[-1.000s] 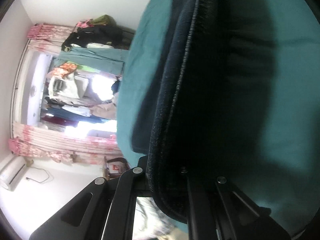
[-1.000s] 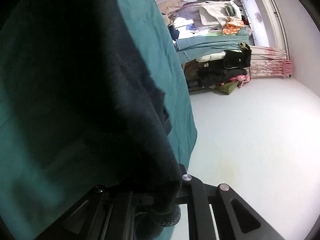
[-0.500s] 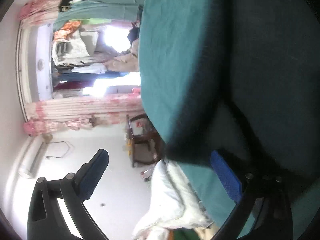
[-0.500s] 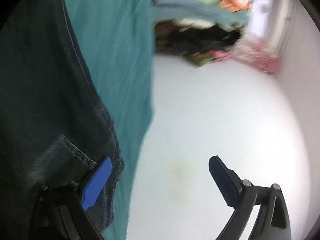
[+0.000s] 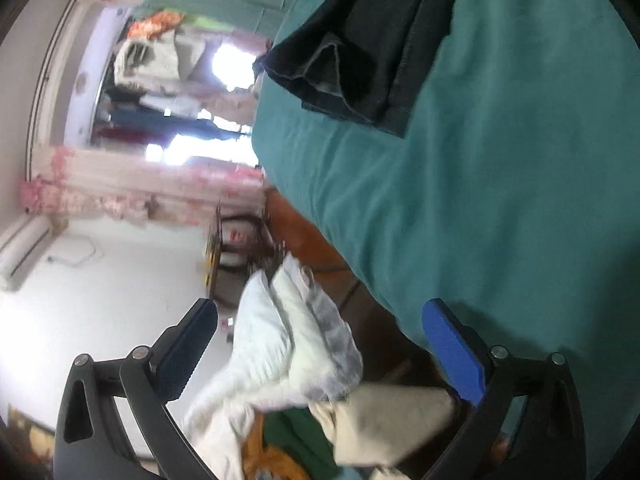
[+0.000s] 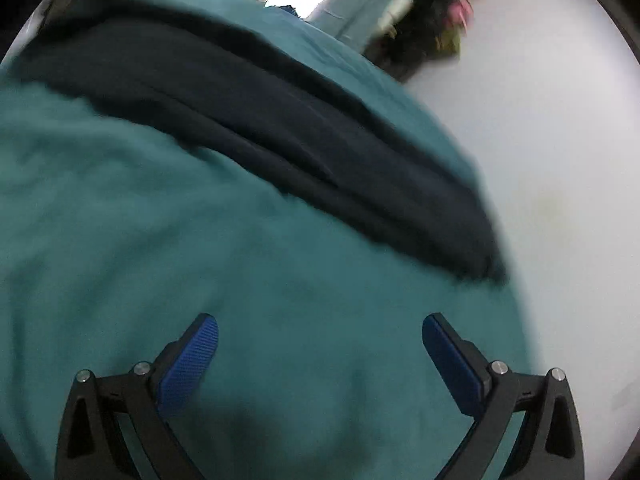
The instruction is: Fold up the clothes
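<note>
Teal bedding (image 5: 500,184) fills most of what we see, with a pale wall (image 6: 560,140) beyond its edge; our left gripper (image 5: 320,344) is spread wide with nothing between its blue pads (image 5: 454,354), hovering past the sheet's edge over a heap of white and tan clothes (image 5: 296,360); farther out, dark folded trousers (image 5: 360,36) lie flat on the sheet, one hem corner reaching its edge; beyond them hang pink curtains (image 5: 120,184) and a crowded clothes rail (image 5: 152,52). Our right gripper (image 6: 320,350) is likewise wide and holds nothing, poised over bare teal sheet (image 6: 200,240); just ahead the same dark trousers (image 6: 320,148) stretch across the bed, one end at the sheet's edge; this view is blurred.
</note>
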